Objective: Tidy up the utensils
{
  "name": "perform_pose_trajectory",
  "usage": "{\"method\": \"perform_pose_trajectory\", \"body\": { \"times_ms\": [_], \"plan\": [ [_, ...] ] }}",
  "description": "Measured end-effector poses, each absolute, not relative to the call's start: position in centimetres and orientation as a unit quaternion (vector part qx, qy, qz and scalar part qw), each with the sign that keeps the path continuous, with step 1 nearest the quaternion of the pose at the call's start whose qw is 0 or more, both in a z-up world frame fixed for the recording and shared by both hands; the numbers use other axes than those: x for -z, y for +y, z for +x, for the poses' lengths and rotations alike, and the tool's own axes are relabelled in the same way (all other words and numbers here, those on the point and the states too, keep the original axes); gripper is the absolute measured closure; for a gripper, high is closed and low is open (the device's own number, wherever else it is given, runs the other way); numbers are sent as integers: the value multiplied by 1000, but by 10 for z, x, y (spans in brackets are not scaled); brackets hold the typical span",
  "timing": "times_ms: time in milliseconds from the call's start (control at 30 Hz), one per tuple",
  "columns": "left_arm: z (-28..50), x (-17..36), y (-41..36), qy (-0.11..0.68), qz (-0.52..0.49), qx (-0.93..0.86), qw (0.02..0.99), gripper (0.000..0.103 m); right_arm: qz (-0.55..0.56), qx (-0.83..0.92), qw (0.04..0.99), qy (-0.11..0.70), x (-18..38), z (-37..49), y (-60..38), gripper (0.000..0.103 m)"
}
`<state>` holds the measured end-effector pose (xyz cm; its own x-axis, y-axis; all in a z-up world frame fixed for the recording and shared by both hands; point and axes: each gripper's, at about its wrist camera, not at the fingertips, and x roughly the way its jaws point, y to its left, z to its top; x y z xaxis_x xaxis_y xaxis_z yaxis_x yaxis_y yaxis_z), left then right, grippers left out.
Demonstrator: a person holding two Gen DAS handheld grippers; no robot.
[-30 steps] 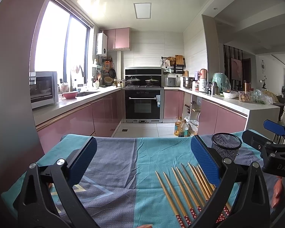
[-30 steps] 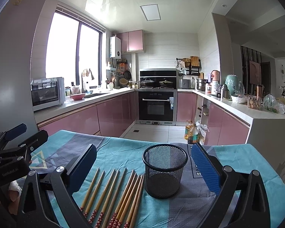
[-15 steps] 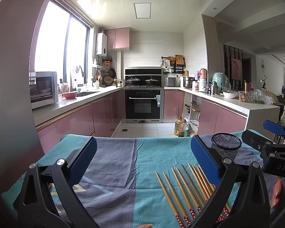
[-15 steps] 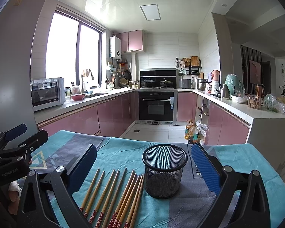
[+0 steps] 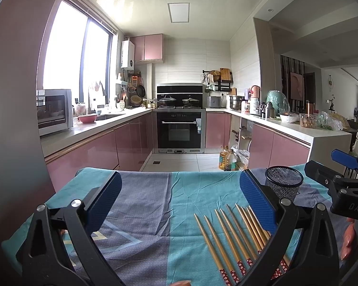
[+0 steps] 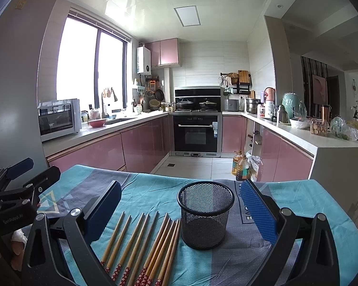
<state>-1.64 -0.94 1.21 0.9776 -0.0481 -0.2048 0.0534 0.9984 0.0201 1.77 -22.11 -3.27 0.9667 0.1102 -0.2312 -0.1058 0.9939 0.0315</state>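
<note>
Several wooden chopsticks (image 6: 140, 243) with red patterned ends lie side by side on the cloth-covered table (image 6: 298, 195). A black mesh cup (image 6: 205, 217) stands upright just right of them, empty as far as I can see. My right gripper (image 6: 179, 211) is open and empty, hovering above the cup and chopsticks. My left gripper (image 5: 179, 202) is open and empty above the cloth, left of the chopsticks (image 5: 229, 236). The cup (image 5: 283, 183) shows behind its right finger. The left gripper also shows at the right view's left edge (image 6: 19, 188), and the right gripper at the left view's right edge (image 5: 341, 178).
The table has a teal and grey cloth (image 5: 150, 214); its far edge drops to the kitchen floor. Beyond are pink cabinets, an oven (image 6: 195, 135), a microwave (image 6: 57, 119) and oil bottles (image 6: 241, 164) on the floor.
</note>
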Motion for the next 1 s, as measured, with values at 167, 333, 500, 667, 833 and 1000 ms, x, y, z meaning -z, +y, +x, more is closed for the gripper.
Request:
{"method": "perform_pose_trajectory", "body": {
  "times_ms": [167,333,500,667,833,1000],
  "plan": [
    [-16,-12,-10,104,12,26,994,6,8,-55,992,117,33,17,-221,6],
    [-14,-10,-11,109,13,27,994,6,8,-55,991,119,34,18,-221,6],
    [-14,-8,-10,110,13,27,993,6,10,-55,991,121,36,18,-221,6],
    [-13,-8,-10,112,13,27,993,6,11,-55,991,122,36,19,-222,6],
    [-10,-4,-11,114,13,28,993,6,11,-56,991,124,36,18,-222,6],
    [-8,-3,-10,117,11,29,993,6,13,-58,990,127,37,19,-222,6]
  ]
}}
